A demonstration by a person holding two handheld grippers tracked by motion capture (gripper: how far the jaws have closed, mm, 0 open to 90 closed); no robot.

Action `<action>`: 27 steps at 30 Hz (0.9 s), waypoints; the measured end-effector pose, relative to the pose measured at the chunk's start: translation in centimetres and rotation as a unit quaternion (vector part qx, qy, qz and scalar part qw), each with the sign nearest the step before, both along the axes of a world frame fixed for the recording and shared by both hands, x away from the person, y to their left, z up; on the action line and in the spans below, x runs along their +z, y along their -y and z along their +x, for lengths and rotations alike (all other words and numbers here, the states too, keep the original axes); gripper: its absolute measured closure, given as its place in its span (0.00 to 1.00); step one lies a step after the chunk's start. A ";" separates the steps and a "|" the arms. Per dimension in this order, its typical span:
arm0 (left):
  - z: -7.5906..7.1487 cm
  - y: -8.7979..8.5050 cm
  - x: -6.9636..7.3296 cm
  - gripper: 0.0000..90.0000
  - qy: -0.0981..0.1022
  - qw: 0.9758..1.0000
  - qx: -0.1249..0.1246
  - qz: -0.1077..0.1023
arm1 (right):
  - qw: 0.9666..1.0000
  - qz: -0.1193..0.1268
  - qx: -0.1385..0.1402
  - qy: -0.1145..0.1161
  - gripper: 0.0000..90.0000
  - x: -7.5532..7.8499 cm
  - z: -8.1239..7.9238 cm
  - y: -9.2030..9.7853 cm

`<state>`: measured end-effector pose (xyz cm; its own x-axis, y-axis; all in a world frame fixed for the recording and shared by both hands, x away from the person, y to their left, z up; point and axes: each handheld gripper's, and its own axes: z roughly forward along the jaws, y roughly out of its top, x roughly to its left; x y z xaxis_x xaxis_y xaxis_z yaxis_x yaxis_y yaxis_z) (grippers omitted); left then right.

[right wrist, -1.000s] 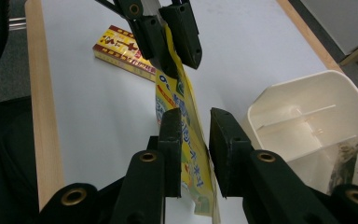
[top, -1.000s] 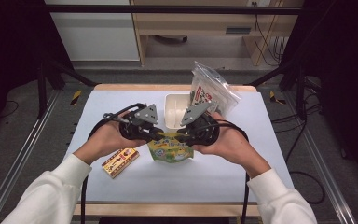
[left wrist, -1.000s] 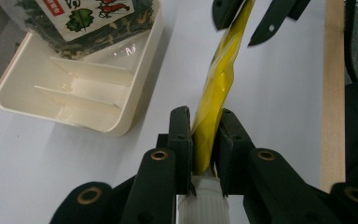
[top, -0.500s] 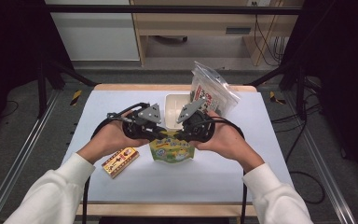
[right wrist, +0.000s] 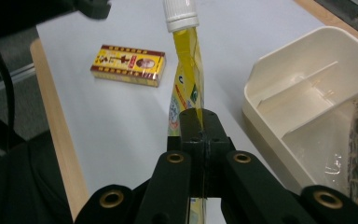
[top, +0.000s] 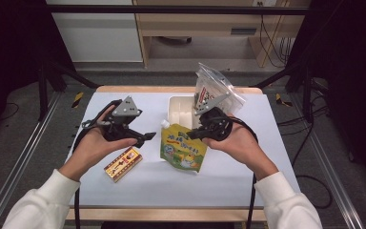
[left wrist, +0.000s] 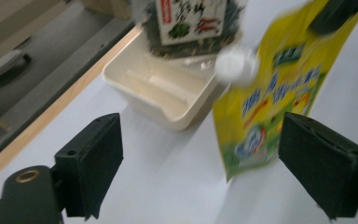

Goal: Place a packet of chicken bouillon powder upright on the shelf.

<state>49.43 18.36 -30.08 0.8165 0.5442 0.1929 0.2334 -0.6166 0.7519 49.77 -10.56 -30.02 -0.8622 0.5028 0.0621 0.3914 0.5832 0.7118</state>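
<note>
— Who's got the yellow pouch (top: 183,149)?

— The right gripper (right wrist: 200,122), jaws pinched tight on its edge; it hangs above the white table (top: 219,181), near the divided tray (top: 180,110).

— And the left gripper (top: 145,137)?

— Its jaws have just sprung apart, nothing between them, above the little yellow box (top: 123,163).

Little could be read. The yellow pouch (left wrist: 265,112) carried large blue characters and a green logo at its top — all too blurred to make out. The small box (right wrist: 128,65) bore a red panel with gold characters, and the bag (left wrist: 191,21) a white label with dark characters beside a red strip — none legible.
</note>
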 end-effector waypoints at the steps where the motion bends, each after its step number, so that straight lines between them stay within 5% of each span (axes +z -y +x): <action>1: -0.1 -0.3 -0.3 0.14 -0.001 1.000 0.006 -0.001 | 1.000 0.009 -0.007 -0.004 1.00 0.2 0.0 0.2; 11: -2.0 -3.3 -5.0 0.12 -0.018 0.998 0.054 -0.035 | 0.994 0.077 -0.076 -0.021 1.00 1.6 0.1 2.2; 20: -3.3 -5.0 -8.7 0.09 -0.024 0.996 0.085 -0.021 | 0.988 0.106 -0.108 -0.018 1.00 2.3 0.1 3.0; 27: -4.3 -7.3 -11.3 0.09 -0.032 0.990 0.123 -0.057 | 0.983 0.138 -0.124 -0.008 1.00 3.9 -0.5 3.7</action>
<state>45.18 25.65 -41.37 0.6643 0.7441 0.0711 0.4153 -0.4465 0.7925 49.23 -14.26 -26.12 -0.7134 0.6590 0.2383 0.5098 0.2547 0.8217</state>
